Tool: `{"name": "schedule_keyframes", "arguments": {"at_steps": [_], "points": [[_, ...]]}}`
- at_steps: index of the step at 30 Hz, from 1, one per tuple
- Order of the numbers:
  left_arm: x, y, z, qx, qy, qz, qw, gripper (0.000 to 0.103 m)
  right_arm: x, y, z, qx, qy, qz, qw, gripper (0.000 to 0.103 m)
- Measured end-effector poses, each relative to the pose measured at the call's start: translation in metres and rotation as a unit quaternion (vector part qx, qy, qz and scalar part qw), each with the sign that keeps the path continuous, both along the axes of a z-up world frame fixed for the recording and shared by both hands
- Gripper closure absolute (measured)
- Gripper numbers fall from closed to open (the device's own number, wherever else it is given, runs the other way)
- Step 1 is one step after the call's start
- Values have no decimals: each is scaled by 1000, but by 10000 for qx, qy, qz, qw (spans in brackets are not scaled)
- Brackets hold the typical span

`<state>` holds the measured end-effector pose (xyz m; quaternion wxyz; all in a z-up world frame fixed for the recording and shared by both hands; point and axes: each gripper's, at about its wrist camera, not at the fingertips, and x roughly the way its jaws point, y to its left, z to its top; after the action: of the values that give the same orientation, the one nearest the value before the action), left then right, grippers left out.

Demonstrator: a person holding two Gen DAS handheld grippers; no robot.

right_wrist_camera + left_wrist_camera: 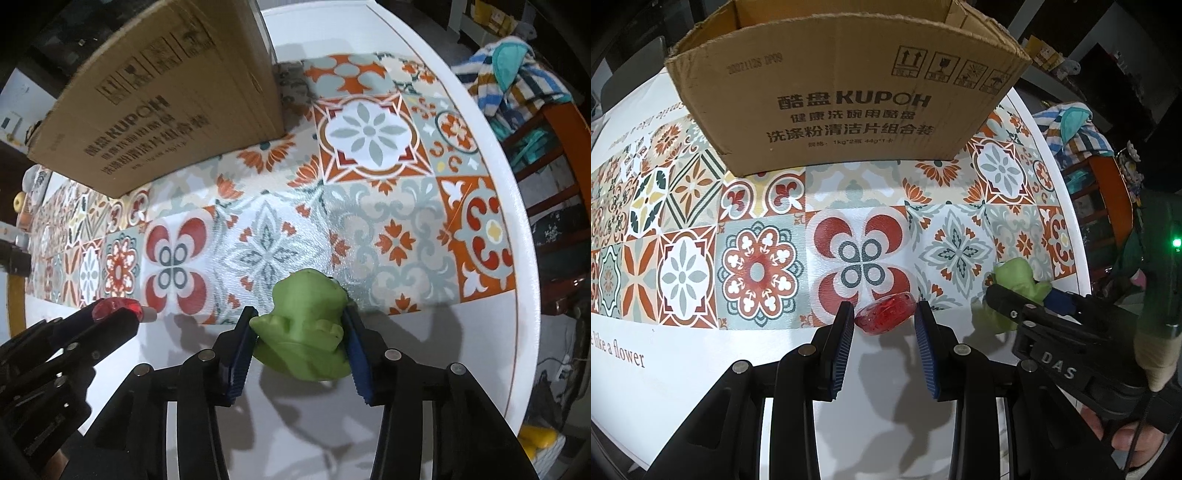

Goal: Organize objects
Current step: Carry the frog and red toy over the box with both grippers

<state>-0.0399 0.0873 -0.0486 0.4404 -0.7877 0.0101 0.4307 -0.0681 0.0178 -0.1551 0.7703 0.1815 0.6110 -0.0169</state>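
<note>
Box [846,88] of brown card stands open at the back of the patterned table [665,369]. Left gripper [884,314] sits spread around a red jelly pack [886,312]. Right gripper [301,325] squeezes a green toy [306,332].

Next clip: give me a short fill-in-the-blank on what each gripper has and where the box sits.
1. The right gripper is closed on a soft toy coloured ____.
2. The translucent object between the left gripper fingertips is coloured ____.
3. The box standing on the patterned mat is made of ____.
4. The box's top is ____.

Missing words: green; red; cardboard; open
</note>
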Motion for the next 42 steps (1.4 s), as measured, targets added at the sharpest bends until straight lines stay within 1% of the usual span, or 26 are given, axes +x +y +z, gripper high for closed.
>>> {"name": "schedule_keyframes", "arguments": {"at_steps": [8,21,34,42], "points": [[-15,-13,11,64,143,163,9997,69,-1,7,32,-49,-285,79,9996,57],[-49,-31,35,301,469,408,9976,69,-4,17,87,-108,-824,142,9964,57],[-84,-41,59,596,886,438,9933,69,0,28,130,-102,-1244,193,9920,57],[-107,-41,68,744,1090,449,9902,69,9,37,153,-123,-1487,256,9885,57]]}}
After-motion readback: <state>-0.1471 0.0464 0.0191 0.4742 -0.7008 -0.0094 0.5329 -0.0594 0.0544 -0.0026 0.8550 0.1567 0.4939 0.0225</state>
